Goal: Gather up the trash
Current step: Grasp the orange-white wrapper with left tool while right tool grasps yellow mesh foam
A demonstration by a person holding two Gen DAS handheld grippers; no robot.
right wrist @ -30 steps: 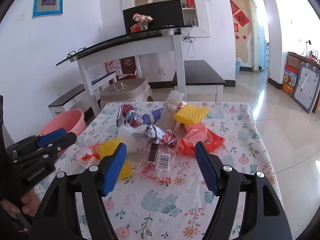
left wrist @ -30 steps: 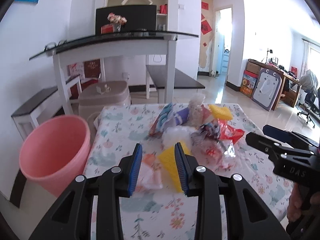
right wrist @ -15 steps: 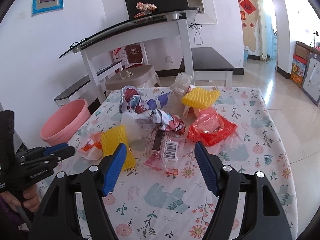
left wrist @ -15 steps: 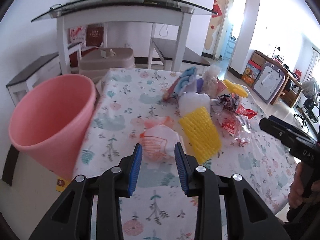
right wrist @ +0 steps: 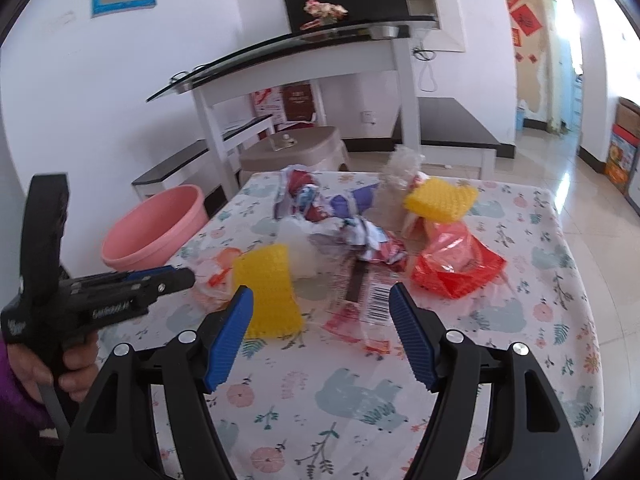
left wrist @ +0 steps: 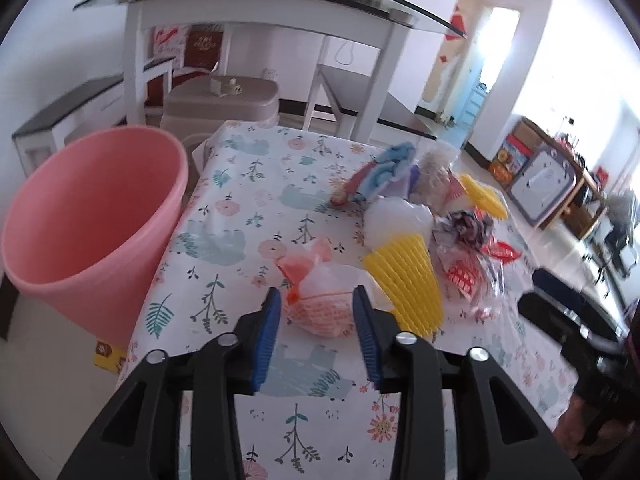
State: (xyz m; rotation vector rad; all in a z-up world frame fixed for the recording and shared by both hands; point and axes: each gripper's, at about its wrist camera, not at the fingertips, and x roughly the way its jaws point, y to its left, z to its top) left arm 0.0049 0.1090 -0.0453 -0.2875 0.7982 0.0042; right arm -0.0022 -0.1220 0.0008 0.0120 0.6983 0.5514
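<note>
A pile of trash lies on the floral tablecloth. My left gripper is open, its blue pads on either side of a crumpled pink and white foam net wrapper. A yellow foam net lies just right of it. A pink bin stands left of the table. My right gripper is open and empty above the table, with the yellow foam net and a barcode wrapper ahead. A red plastic bag lies further right.
A second yellow foam net, crumpled colourful wrappers and a clear bag sit at the table's far side. A beige stool and a white glass-topped desk stand behind. The left gripper shows in the right wrist view.
My left gripper has moved forward and down, so the pink and white wrapper now sits between its pads. The jaws have opened wider. My right gripper has moved slightly closer to the pile.
</note>
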